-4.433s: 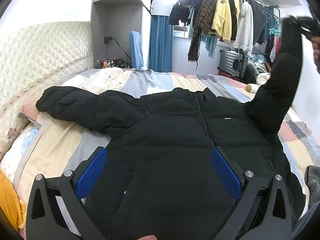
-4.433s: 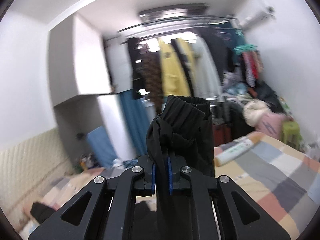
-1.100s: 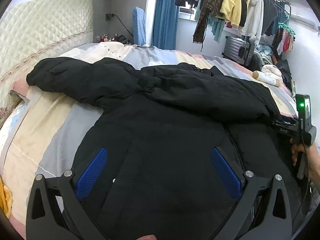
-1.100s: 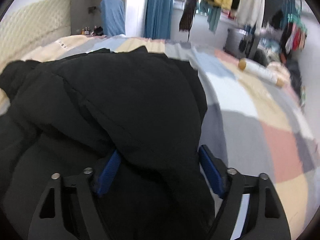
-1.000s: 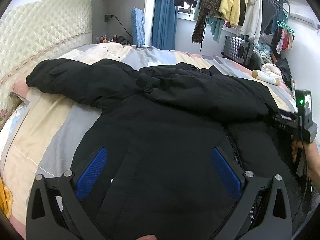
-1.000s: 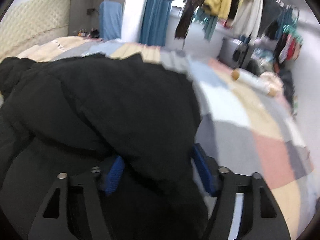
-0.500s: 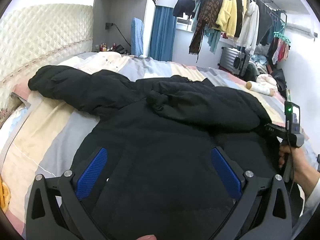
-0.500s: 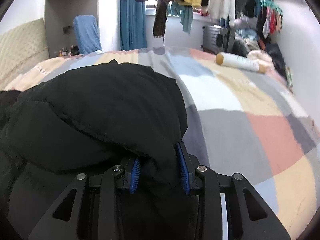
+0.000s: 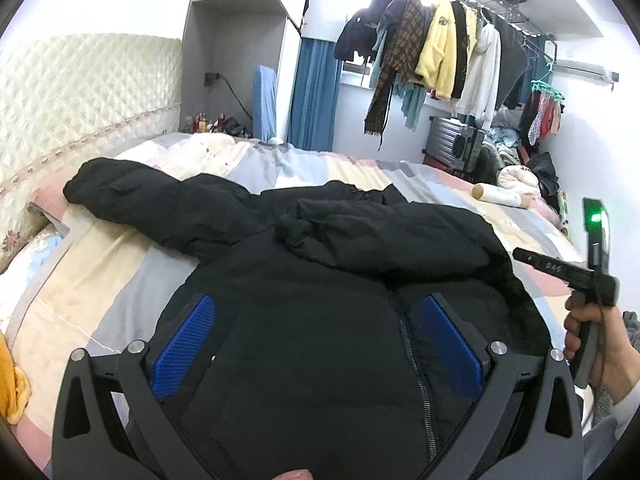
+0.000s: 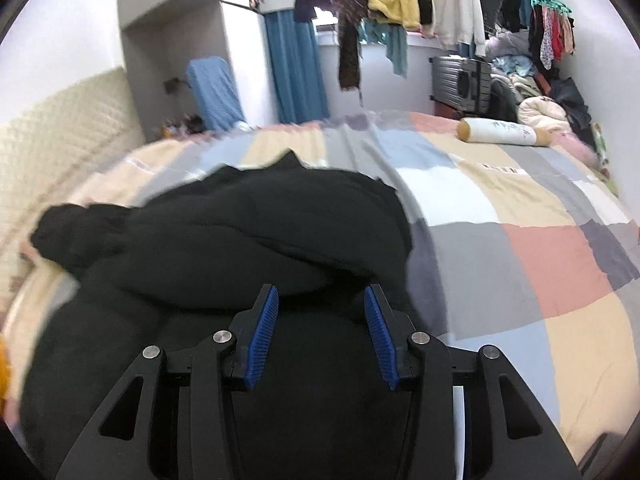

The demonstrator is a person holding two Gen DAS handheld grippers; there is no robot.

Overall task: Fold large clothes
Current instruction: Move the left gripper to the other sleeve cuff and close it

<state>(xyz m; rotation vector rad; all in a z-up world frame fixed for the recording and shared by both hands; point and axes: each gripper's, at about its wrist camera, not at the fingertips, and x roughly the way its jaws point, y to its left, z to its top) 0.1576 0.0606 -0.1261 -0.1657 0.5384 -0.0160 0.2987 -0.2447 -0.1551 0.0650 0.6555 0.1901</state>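
Note:
A black puffer jacket [image 9: 320, 320] lies front up on the bed, zip [image 9: 412, 360] running down its middle. One sleeve [image 9: 384, 240] is folded across the chest; the other sleeve [image 9: 132, 192] stretches left toward the headboard. My left gripper [image 9: 316, 304] hovers open over the jacket's lower body, with nothing pinched. My right gripper [image 10: 320, 294] is above the jacket's [image 10: 224, 240] right shoulder fold. Its jaws are opening and its blue pads [image 10: 262, 332] are clear of the fabric. In the left wrist view a hand [image 9: 600, 352] holds the right gripper [image 9: 524, 257] at the jacket's right edge.
A patchwork quilt [image 10: 520, 240] covers the bed, with a quilted headboard [image 9: 80, 96] at the left. A cream bolster [image 10: 500, 132] lies at the far right corner. Behind the bed are a rail of hanging clothes [image 9: 440, 48] and a suitcase [image 9: 452, 144]. Yellow fabric [image 9: 10, 388] sits at the left edge.
The right gripper, pinched on the jacket's shoulder fold half a second ago, has opened, let go and lifted. The sleeve held aloft earlier now lies across the chest. The left gripper rose slightly.

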